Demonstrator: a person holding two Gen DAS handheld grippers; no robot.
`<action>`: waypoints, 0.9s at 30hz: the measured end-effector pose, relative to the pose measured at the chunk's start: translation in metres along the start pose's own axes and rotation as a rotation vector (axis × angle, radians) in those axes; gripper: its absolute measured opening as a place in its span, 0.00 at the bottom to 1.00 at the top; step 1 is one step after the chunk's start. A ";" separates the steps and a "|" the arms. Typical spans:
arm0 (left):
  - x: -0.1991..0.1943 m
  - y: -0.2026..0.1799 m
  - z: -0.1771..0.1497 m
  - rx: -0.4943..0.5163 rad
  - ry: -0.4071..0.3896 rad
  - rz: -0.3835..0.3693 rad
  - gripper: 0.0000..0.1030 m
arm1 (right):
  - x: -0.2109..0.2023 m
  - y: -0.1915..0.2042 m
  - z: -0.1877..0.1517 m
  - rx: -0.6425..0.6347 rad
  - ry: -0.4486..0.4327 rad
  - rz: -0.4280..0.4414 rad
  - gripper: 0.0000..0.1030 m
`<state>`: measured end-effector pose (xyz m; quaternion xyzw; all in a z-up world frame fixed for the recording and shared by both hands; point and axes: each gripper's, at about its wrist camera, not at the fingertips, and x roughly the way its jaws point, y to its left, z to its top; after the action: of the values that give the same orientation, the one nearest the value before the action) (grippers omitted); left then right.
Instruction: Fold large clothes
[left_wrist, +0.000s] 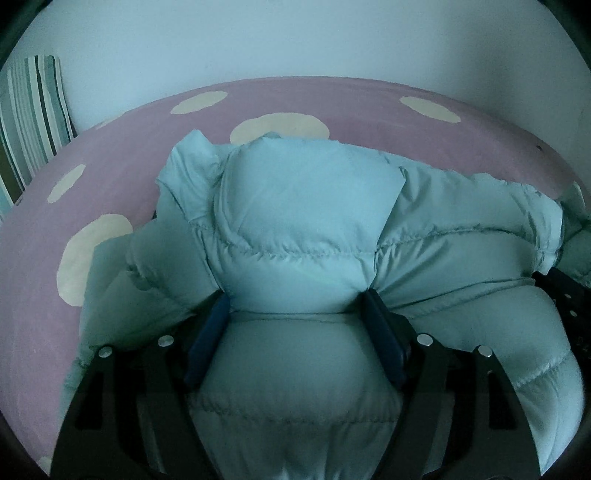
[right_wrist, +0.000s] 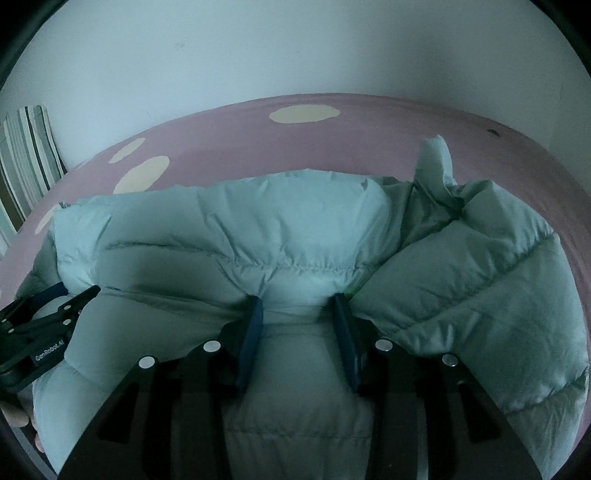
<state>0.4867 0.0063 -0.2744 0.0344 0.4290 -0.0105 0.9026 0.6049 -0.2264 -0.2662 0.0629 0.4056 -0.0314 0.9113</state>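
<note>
A pale blue puffy jacket (left_wrist: 303, 206) lies bunched on a pink bed sheet (left_wrist: 129, 155) with cream spots. My left gripper (left_wrist: 295, 302) has a thick quilted fold of it between its blue pads (left_wrist: 207, 332); the fold is pinched narrow there and bulges beyond the tips. In the right wrist view the jacket (right_wrist: 221, 229) fills the front, and my right gripper (right_wrist: 299, 306) squeezes another padded fold, its jaws closer together. The left gripper (right_wrist: 55, 321) shows at that view's left edge, beside the same garment. A loose collar or sleeve end (right_wrist: 436, 162) sticks up at the far right.
A striped cushion (left_wrist: 33, 110) leans against the white wall (left_wrist: 295, 37) at the bed's far left corner. Bare pink sheet (right_wrist: 332, 147) runs behind the jacket up to the wall. A person's fingers (right_wrist: 18, 417) show at the lower left edge of the right wrist view.
</note>
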 end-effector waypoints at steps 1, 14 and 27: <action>-0.006 0.002 0.002 -0.005 -0.003 -0.007 0.72 | -0.007 0.000 0.001 0.000 -0.010 -0.004 0.39; -0.102 0.099 -0.035 -0.226 -0.060 0.017 0.89 | -0.106 -0.068 -0.028 0.095 -0.090 -0.102 0.75; -0.052 0.114 -0.060 -0.293 0.110 -0.151 0.88 | -0.062 -0.119 -0.053 0.227 0.107 -0.012 0.76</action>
<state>0.4129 0.1236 -0.2660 -0.1295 0.4762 -0.0136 0.8696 0.5120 -0.3363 -0.2658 0.1646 0.4480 -0.0792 0.8752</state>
